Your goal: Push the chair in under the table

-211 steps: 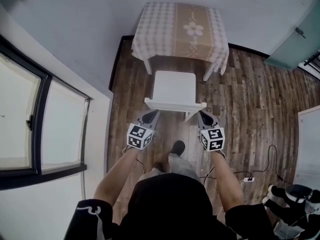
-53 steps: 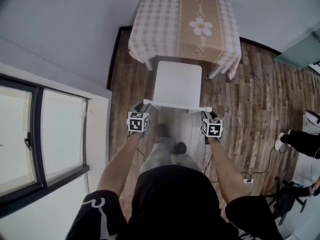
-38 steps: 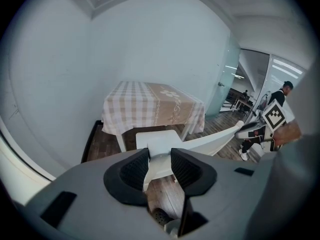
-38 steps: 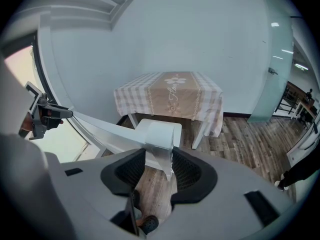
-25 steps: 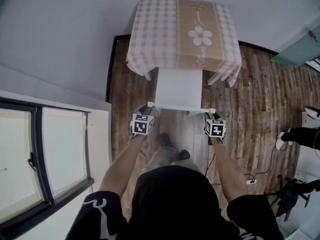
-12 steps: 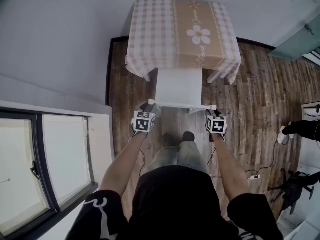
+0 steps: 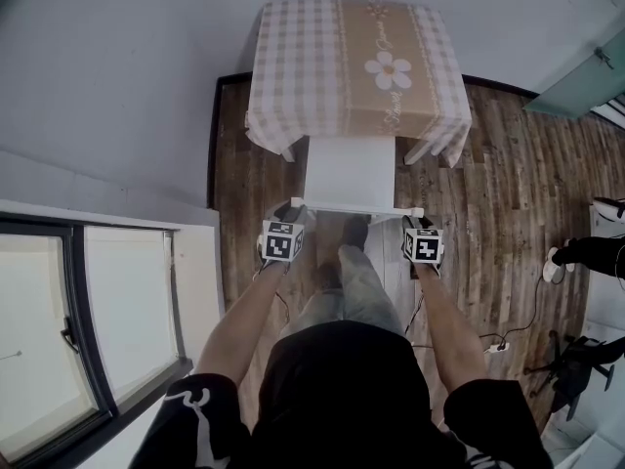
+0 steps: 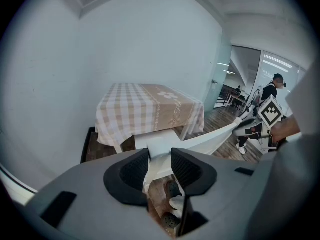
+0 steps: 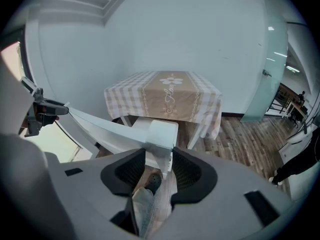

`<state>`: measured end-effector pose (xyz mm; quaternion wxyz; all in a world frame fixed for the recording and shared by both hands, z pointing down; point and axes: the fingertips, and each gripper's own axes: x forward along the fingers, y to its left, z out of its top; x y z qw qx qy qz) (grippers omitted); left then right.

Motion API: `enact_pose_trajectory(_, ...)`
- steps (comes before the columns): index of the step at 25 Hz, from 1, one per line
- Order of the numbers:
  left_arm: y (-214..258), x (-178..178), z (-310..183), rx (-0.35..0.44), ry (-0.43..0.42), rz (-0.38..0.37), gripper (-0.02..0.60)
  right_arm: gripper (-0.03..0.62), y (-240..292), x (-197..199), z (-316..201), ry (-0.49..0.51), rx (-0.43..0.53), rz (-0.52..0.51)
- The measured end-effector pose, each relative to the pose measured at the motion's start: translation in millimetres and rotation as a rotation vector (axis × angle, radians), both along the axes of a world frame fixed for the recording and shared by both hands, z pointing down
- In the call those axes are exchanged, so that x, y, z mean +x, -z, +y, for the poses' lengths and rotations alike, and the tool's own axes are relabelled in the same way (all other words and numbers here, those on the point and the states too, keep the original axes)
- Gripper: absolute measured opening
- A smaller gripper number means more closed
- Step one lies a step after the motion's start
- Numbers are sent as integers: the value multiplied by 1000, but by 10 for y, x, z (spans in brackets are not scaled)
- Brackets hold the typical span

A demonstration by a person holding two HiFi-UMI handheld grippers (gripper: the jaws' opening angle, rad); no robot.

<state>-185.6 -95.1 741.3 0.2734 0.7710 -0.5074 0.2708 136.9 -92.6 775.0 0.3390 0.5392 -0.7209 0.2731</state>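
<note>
Head view, centre: chair (image 7: 350, 169) sitting half under table (image 7: 312, 57) at frame top. Left gripper (image 7: 296, 211) and right gripper (image 7: 410, 221) clamping backrest ends. Probably handling stiff and light, sliding readily over floor (image 7: 488, 193); holding both rail corners likely keeping the push even.

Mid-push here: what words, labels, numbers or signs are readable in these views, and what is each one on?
Tablecloth, cursive script beneath its flower print: too small and blurred to read.
Left gripper, marker cube: black-and-white square pattern only, no letters.
Right gripper, its cube: the same kind of pattern, no letters.
Chair: no lettering visible.
</note>
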Motion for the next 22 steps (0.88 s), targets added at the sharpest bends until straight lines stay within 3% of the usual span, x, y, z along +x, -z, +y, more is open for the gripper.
enact_pose_trajectory(22, 0, 175, -365, -14, 19, -9, 149, 173, -21, 171, -486, -4, -14, -3)
